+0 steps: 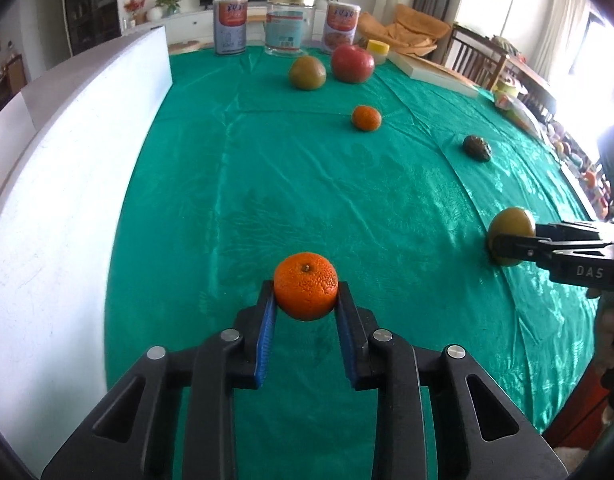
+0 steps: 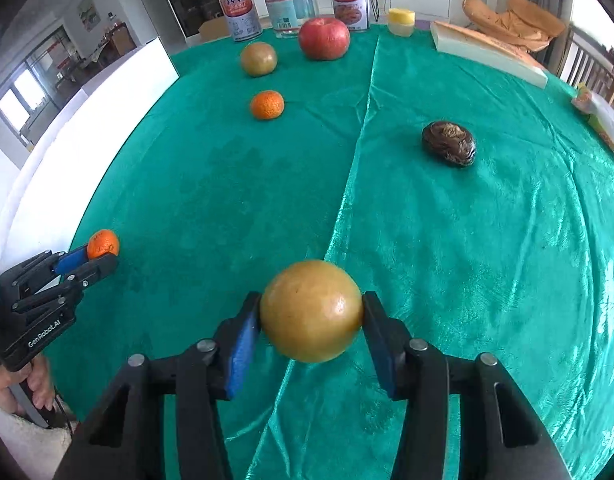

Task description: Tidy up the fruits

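Two round fruits are being gripped low in frame: a small, soft-skinned orange mandarin point(image 1: 305, 286) by the left gripper point(image 1: 305, 300), a heavier, smooth, slippery yellow-green citrus point(image 2: 311, 311) across its widest part by the right gripper point(image 2: 311, 316).

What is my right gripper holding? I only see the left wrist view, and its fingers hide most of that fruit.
Observer: The right gripper is shut on a yellow-green round fruit, pads on both sides.
Operator: And the dark lump further back?
Observer: That dark brown wrinkled fruit has a pale tan patch on top.
Operator: Anything printed on my left gripper?
Observer: The left gripper, clamped on a tangerine, reads GenRobot.AI on its side.
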A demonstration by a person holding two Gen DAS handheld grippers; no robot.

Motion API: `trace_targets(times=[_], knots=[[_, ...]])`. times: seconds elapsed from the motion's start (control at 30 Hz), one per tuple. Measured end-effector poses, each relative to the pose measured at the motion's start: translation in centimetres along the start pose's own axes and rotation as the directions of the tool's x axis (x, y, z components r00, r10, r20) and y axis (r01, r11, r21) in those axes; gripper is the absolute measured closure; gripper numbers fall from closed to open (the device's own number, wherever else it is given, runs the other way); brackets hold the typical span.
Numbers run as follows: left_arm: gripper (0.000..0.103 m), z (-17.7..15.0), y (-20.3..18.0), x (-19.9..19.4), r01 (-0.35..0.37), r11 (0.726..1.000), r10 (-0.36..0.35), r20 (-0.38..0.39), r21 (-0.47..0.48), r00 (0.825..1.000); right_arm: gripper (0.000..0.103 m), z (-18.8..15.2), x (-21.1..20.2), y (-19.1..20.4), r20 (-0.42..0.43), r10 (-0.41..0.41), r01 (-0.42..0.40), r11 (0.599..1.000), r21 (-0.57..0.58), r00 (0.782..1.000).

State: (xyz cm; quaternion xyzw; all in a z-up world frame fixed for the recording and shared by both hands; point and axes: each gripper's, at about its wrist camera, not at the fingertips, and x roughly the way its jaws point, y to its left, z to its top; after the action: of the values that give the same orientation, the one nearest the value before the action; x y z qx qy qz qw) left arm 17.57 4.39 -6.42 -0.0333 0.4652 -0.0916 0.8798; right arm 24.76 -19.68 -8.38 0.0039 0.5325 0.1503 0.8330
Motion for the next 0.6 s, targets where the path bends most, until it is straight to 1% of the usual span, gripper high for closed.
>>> trace_targets(times=[0.07,0.1,0.17,0.23,0.27,0.33,0.37,0.4,0.43,0.5,0.53,0.6], knots=[[0.075,0.6,0.6,-2.0,0.064,0.996,-0.065,-0.002,-0.057,0.998,0.053,0.2,-0.5,0.6,0.012,-0.001,0.002,1.000,-0.027,1.000],[0.075,1.0,1.0,-3.5,0.099,0.992,-0.098,0.007,-0.084,0.995,0.053,0.5,-1.1,1.1,0.016,0.021,-0.021,0.999,-0.029,1.000],[0.075,2.4,1.9,-6.9,0.156,0.981,-0.151,0.048,-0.117,0.987,0.053,1.3,-3.0,2.6,0.035,0.103,-0.102,0.994,-0.032,0.994],[0.075,4.0,3.4,-11.0,0.177,0.975,-0.162,0.117,-0.132,0.980,0.053,2.7,-5.2,5.4,0.059,0.188,-0.185,0.981,-0.065,0.980],[0.075,4.8,4.4,-12.8,0.167,0.976,-0.146,0.151,-0.137,0.978,0.053,3.5,-6.3,7.2,0.070,0.232,-0.226,0.970,-0.089,0.970],[0.075,6.1,7.2,-15.8,0.130,0.978,-0.096,0.201,-0.165,0.975,0.053,5.1,-8.0,11.3,0.075,0.315,-0.302,0.942,-0.149,0.946],[0.075,6.6,8.9,-16.6,0.109,0.977,-0.069,0.208,-0.186,0.976,0.053,5.8,-8.7,13.6,0.070,0.348,-0.331,0.926,-0.184,0.935],[0.075,6.9,10.7,-17.0,0.074,0.975,-0.030,0.204,-0.210,0.978,0.053,6.5,-9.1,15.9,0.063,0.375,-0.354,0.909,-0.218,0.925],[0.075,7.0,12.6,-16.9,0.024,0.972,0.021,0.187,-0.236,0.982,0.053,7.1,-9.2,18.2,0.050,0.397,-0.374,0.893,-0.250,0.916],[0.075,6.7,16.6,-15.5,-0.081,0.953,0.120,0.118,-0.293,0.986,0.053,8.1,-8.4,22.8,0.016,0.422,-0.398,0.866,-0.304,0.906],[0.075,6.1,18.5,-14.4,-0.125,0.939,0.156,0.071,-0.322,0.985,0.053,8.5,-7.7,24.9,0.001,0.419,-0.395,0.858,-0.328,0.908],[0.075,4.6,21.8,-11.9,-0.202,0.910,0.207,-0.025,-0.363,0.978,0.053,9.3,-5.4,28.6,-0.035,0.397,-0.382,0.853,-0.356,0.917]])
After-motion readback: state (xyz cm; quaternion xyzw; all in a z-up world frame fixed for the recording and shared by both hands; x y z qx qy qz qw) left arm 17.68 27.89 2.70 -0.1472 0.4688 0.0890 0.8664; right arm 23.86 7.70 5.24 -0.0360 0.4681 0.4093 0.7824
